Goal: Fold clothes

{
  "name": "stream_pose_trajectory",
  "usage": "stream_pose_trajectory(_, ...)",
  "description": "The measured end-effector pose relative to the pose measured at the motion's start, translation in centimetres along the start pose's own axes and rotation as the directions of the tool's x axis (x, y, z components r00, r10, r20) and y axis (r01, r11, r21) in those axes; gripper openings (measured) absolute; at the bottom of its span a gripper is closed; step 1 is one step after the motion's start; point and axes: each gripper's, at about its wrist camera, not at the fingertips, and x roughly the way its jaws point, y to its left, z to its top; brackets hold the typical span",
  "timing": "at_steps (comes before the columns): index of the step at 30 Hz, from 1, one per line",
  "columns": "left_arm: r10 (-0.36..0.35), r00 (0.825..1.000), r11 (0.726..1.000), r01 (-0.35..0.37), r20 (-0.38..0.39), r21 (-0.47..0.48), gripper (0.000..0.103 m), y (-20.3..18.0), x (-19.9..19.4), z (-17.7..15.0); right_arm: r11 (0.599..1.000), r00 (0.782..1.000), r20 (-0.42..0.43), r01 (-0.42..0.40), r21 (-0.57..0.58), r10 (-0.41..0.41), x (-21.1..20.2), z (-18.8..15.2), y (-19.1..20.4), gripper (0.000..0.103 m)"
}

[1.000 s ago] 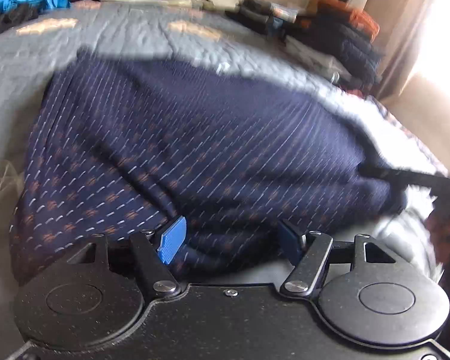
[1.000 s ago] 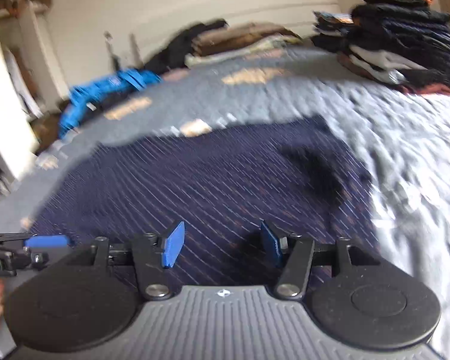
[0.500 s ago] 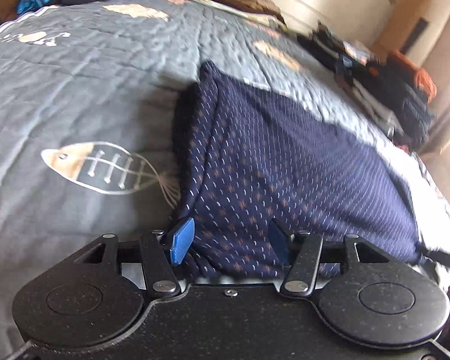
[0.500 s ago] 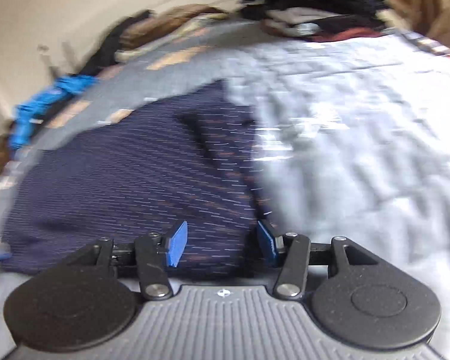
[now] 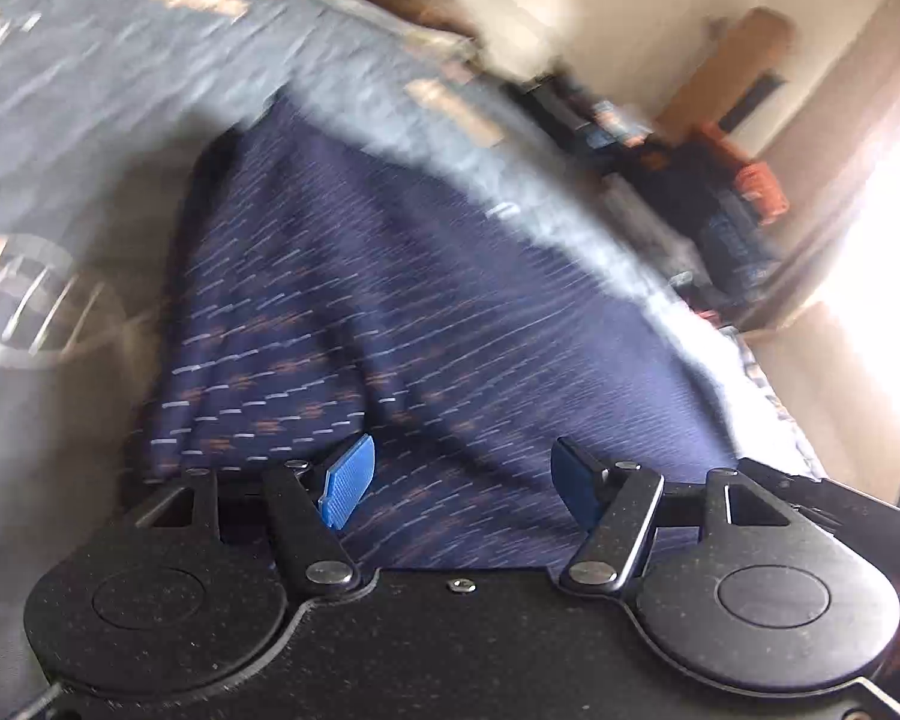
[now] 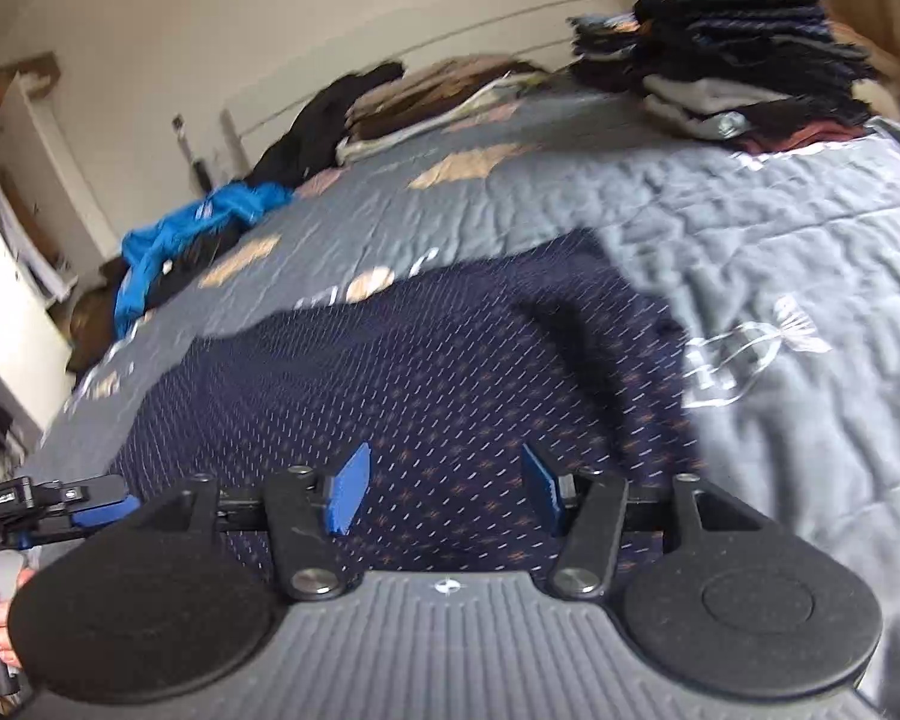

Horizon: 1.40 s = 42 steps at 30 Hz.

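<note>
Since the earlier frame, the left gripper (image 5: 459,489) had swung sideways, its view now blurred, and its jaws had narrowed a little; they stood apart over the navy patterned garment (image 5: 426,312), nothing pinched between the blue pads. That garment lay flat mid-frame on the grey quilt (image 6: 780,228). At the bottom of its own view, the right gripper (image 6: 447,495) hovered with jaws likewise apart and empty. Folded clothes (image 6: 744,66) were stacked at upper right.
</note>
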Motion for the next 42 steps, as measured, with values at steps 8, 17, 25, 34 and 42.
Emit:
stream_pose_trajectory(8, 0.063, 0.989, 0.966, -0.027, 0.133, -0.257, 0.038, 4.8, -3.5, 1.9, 0.994, 0.999, 0.007, 0.053, 0.092, -0.054, 0.7, -0.5, -4.1, 0.051)
stream_pose_trajectory(17, -0.175, 0.973, 0.976, 0.192, 0.153, -0.104, 0.073, -0.9, -2.9, 5.6, 0.999, 0.998, 0.062, -0.026, 0.043, 0.024, 0.3, 4.7, -2.6, 0.061)
stream_pose_trajectory(25, -0.199, 0.98, 0.958, 0.2, 0.029, -0.206, 0.073, 1.0, 4.6, 5.7, 0.996, 0.999, -0.023, -0.024, -0.082, 0.022, 6.5, 7.2, -1.9, 0.063)
stream_pose_trajectory(34, -0.124, 0.988, 0.967, 0.142, 0.097, -0.21, 0.067, 3.9, 4.1, 6.0, 1.0, 0.999, -0.045, -0.01, 0.013, 0.01, 10.0, 8.5, -6.3, 0.063)
stream_pose_trajectory(42, -0.005, 0.981, 0.966, 0.055, 0.193, -0.253, 0.063, 5.0, 3.5, 7.8, 0.998, 0.998, -0.031, 0.049, 0.035, -0.048, 11.0, 8.7, -8.0, 0.063)
